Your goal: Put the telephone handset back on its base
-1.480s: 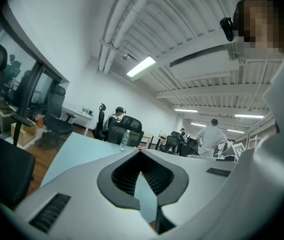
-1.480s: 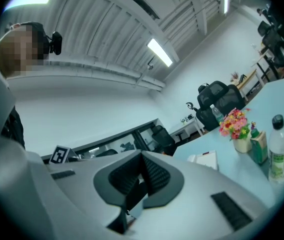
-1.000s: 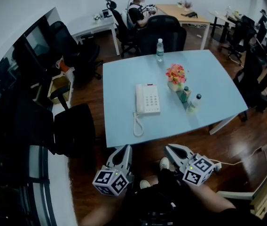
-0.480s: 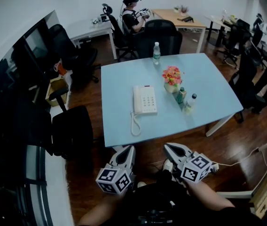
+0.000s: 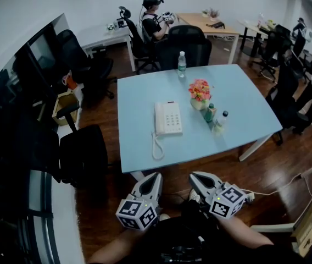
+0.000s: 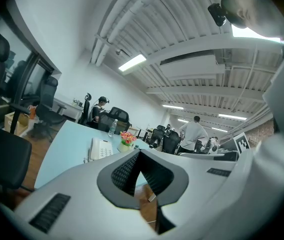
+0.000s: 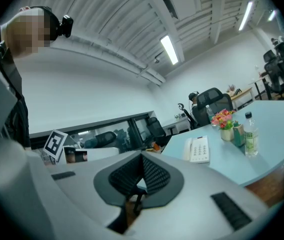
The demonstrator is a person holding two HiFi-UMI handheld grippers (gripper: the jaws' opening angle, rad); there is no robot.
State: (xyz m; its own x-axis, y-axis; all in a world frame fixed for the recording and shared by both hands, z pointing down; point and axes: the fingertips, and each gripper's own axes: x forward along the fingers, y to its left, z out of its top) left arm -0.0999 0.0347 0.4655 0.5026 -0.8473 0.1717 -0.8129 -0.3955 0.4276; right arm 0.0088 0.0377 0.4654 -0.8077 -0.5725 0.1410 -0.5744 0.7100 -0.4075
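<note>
A white telephone (image 5: pixel 167 118) lies in the middle of the light blue table (image 5: pixel 238 92), with its handset (image 5: pixel 159 118) resting along the left side of the base. Its coiled cord (image 5: pixel 157 146) runs toward the near table edge. Both grippers hang low in front of the near edge, apart from the phone. My left gripper (image 5: pixel 155 176) is shut and holds nothing. My right gripper (image 5: pixel 193 176) is also shut and empty. The left gripper view shows the telephone (image 6: pixel 100 148) beyond the left gripper (image 6: pixel 139 151). In the right gripper view the telephone (image 7: pixel 198 149) lies past the right gripper (image 7: pixel 142 155).
A flower pot (image 5: pixel 200 92), a small green bottle (image 5: pixel 210 112) and a clear bottle (image 5: pixel 219 120) stand right of the phone. Another bottle (image 5: pixel 182 64) stands at the far edge. Black chairs (image 5: pixel 84 153) are at the left. A person (image 5: pixel 151 21) sits at a far desk.
The head view has shifted a little, so the table sits slightly higher and further left. Both grippers have drifted slightly up toward the table edge and stayed shut.
</note>
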